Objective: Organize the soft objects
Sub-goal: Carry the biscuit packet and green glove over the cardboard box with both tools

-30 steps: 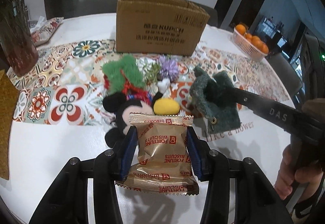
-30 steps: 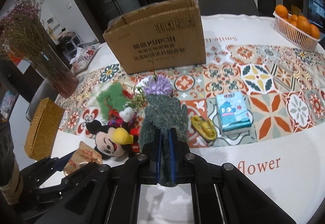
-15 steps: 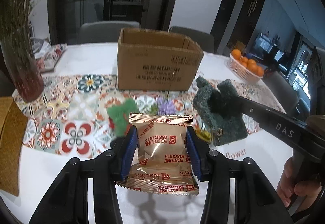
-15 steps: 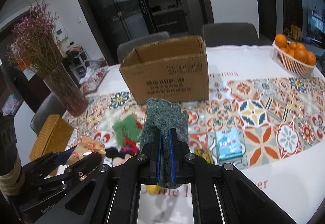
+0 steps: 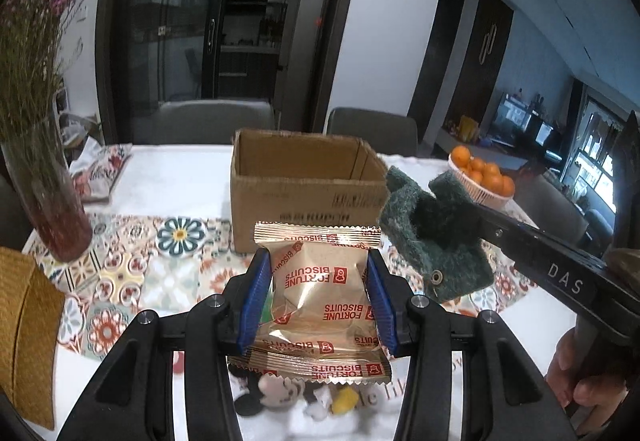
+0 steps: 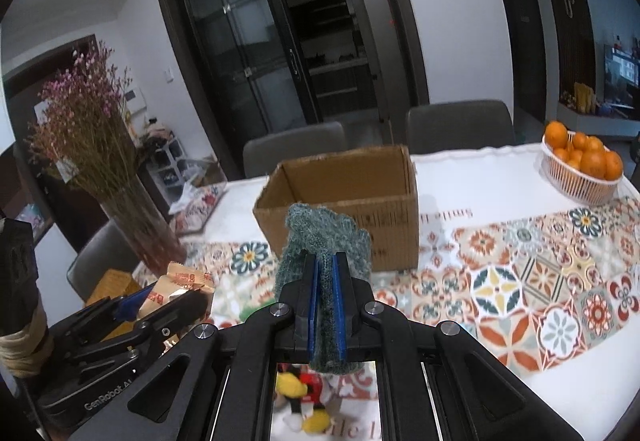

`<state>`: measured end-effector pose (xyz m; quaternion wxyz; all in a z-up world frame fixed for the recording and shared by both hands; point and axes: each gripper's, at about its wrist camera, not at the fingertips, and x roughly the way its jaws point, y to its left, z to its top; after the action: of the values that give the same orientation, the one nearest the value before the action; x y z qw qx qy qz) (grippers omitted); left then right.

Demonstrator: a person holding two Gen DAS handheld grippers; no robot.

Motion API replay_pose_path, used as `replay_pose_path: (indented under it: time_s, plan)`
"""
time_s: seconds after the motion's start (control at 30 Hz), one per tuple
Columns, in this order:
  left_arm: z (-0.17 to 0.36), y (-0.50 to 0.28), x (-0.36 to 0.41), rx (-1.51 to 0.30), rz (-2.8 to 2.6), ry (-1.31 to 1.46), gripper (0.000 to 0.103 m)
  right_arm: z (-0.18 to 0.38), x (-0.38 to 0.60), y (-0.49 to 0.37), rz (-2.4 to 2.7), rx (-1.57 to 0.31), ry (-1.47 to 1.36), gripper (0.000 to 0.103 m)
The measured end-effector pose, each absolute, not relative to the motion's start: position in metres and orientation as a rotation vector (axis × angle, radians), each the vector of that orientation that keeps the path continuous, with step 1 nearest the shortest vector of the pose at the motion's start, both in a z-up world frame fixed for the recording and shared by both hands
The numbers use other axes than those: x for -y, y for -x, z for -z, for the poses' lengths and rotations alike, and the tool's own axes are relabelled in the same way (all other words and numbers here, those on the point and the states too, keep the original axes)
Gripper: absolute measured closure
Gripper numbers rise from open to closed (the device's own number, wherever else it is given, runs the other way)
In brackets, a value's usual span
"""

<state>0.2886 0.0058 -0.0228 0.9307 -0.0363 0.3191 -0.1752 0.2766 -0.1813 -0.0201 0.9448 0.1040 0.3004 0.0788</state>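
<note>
My left gripper is shut on a gold Fortune Biscuits packet and holds it in the air, short of the open cardboard box. My right gripper is shut on a dark green knitted glove, also raised in front of the box. In the left wrist view the glove hangs at the right of the packet. A Mickey Mouse plush lies on the table below both grippers; it also shows in the right wrist view.
A glass vase of dried flowers stands at the left, a woven mat near it. A white basket of oranges sits at the far right. A patterned runner crosses the white table. Chairs stand behind.
Both grippers have risen from the table with their loads and tilted up toward the box. The plush pile has dropped to the bottom of both views.
</note>
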Motion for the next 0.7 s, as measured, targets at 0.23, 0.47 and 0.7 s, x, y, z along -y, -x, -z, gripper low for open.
replay_pose_path:
  time_s: [0.23, 0.47, 0.7]
  plan:
    - [0.010, -0.312, -0.005, -0.611, 0.356, 0.071, 0.056, 0.005, 0.180, -0.292, -0.163, -0.552, -0.206, 0.095]
    - [0.000, -0.341, -0.002, -0.585, 0.362, 0.069, 0.056, -0.012, 0.182, -0.311, -0.163, -0.500, -0.208, 0.095]
    - [-0.008, -0.375, 0.006, -0.559, 0.356, 0.053, 0.056, -0.019, 0.188, -0.342, -0.163, -0.479, -0.215, 0.095]
